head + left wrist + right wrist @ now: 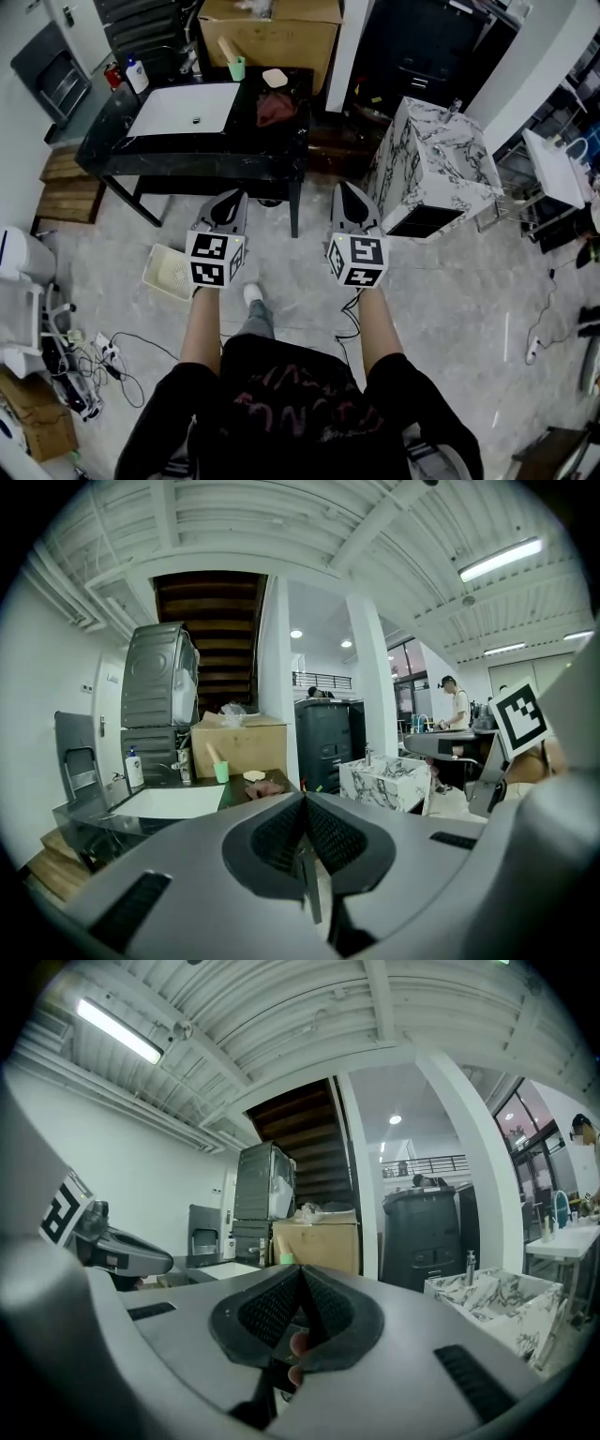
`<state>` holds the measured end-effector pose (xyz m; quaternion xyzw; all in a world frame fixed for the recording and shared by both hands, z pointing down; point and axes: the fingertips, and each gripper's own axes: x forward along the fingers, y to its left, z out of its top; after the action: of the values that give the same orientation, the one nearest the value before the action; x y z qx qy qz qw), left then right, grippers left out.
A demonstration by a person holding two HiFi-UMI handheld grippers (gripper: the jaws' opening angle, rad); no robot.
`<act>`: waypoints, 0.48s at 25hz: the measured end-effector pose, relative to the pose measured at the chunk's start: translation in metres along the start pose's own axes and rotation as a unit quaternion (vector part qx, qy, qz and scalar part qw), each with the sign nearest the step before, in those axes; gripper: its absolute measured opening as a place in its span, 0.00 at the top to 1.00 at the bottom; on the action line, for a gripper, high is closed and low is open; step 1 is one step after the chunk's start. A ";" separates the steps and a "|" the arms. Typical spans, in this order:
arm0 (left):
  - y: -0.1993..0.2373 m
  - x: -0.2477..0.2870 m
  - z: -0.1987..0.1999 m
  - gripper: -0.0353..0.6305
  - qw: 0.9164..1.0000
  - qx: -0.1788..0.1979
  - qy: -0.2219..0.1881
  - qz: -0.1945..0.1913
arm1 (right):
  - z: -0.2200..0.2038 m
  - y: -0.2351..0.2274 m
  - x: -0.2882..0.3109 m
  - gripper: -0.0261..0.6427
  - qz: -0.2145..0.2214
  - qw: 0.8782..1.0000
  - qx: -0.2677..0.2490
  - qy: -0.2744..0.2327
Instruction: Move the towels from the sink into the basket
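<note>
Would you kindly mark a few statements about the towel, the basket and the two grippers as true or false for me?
1. The left gripper and the right gripper both have their fingers together with nothing between them. True.
2. The reddish towel lies in the basket. False: it lies on the black counter, to the right of the white basin in the head view.
3. The basket stands on the floor, in front of the counter. True.
4. The green cup stands on the marble cabinet. False: it stands on the counter, behind the basin.
</note>
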<state>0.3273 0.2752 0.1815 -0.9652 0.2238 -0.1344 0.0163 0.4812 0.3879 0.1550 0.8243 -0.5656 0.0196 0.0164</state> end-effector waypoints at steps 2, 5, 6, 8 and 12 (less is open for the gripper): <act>0.016 0.018 -0.004 0.92 1.000 -0.005 0.005 -0.002 | -0.005 0.001 0.024 0.94 -0.001 1.000 0.000 0.005; 0.038 0.044 -0.005 0.92 1.000 -0.005 0.010 -0.009 | -0.005 0.001 0.061 0.94 -0.005 1.000 0.001 0.009; 0.047 0.052 -0.004 0.92 1.000 -0.004 0.010 -0.011 | -0.004 0.003 0.073 0.94 -0.007 1.000 0.002 0.009; 0.066 0.065 -0.001 0.92 1.000 -0.003 0.011 -0.016 | -0.001 0.007 0.096 0.94 -0.011 1.000 0.003 0.009; 0.106 0.088 0.010 0.92 1.000 -0.006 0.008 -0.023 | 0.008 0.019 0.137 0.94 -0.020 1.000 0.006 0.011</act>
<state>0.3601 0.1413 0.1846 -0.9690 0.2026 -0.1413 0.0059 0.5130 0.2532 0.1541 0.8354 -0.5484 0.0314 0.0181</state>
